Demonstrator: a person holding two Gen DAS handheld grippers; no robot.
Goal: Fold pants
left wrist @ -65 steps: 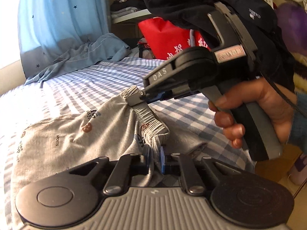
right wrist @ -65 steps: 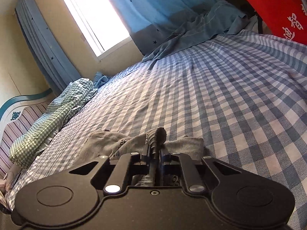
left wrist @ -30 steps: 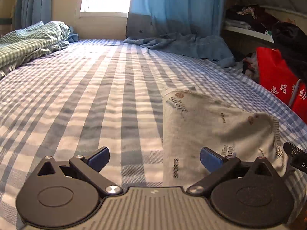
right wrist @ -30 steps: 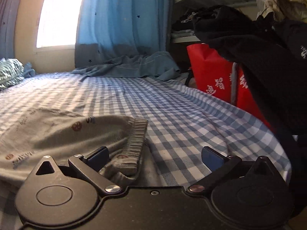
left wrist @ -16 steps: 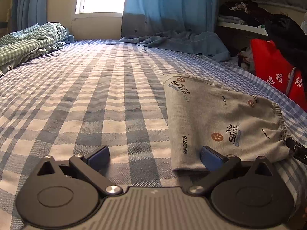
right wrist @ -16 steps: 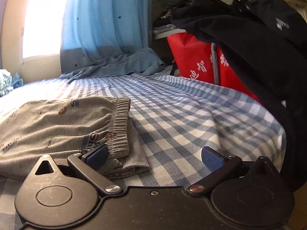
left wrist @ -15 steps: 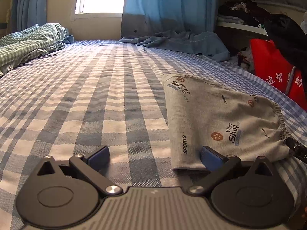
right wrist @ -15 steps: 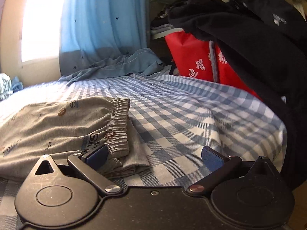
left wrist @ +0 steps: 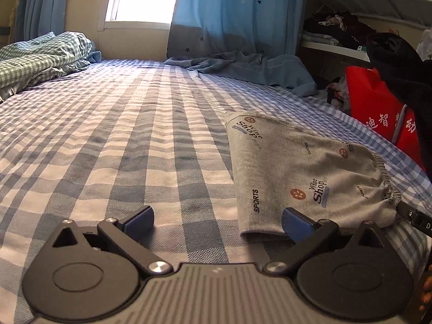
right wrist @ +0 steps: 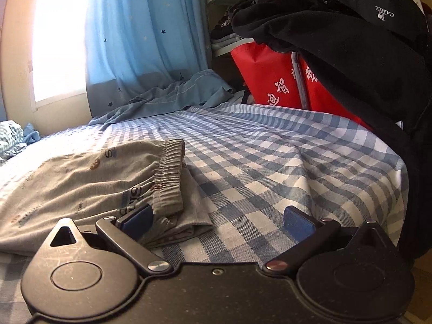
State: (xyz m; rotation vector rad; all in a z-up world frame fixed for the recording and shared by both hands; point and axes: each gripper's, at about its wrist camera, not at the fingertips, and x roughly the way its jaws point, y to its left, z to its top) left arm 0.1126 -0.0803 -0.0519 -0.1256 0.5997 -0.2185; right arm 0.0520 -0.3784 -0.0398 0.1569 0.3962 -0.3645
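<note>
While the left gripper (left wrist: 217,220) hovers low over the checked bed (left wrist: 121,145) with its jaws spread wide and nothing between them, the folded grey pants (left wrist: 299,172) lie near the bed's right edge, just beside its right fingertip. Further right, the right gripper (right wrist: 218,218) is likewise released, its left fingertip at the pants' ribbed waistband (right wrist: 170,172).

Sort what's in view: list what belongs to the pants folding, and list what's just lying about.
Part of the job:
- folded grey printed cotton pants
- left tool, open
- right tool, open
- blue-and-white checked bed sheet, the work surface

Just lying about:
- crumpled green checked blanket
- red fabric bag
- black jacket
- blue star-print curtain
</note>
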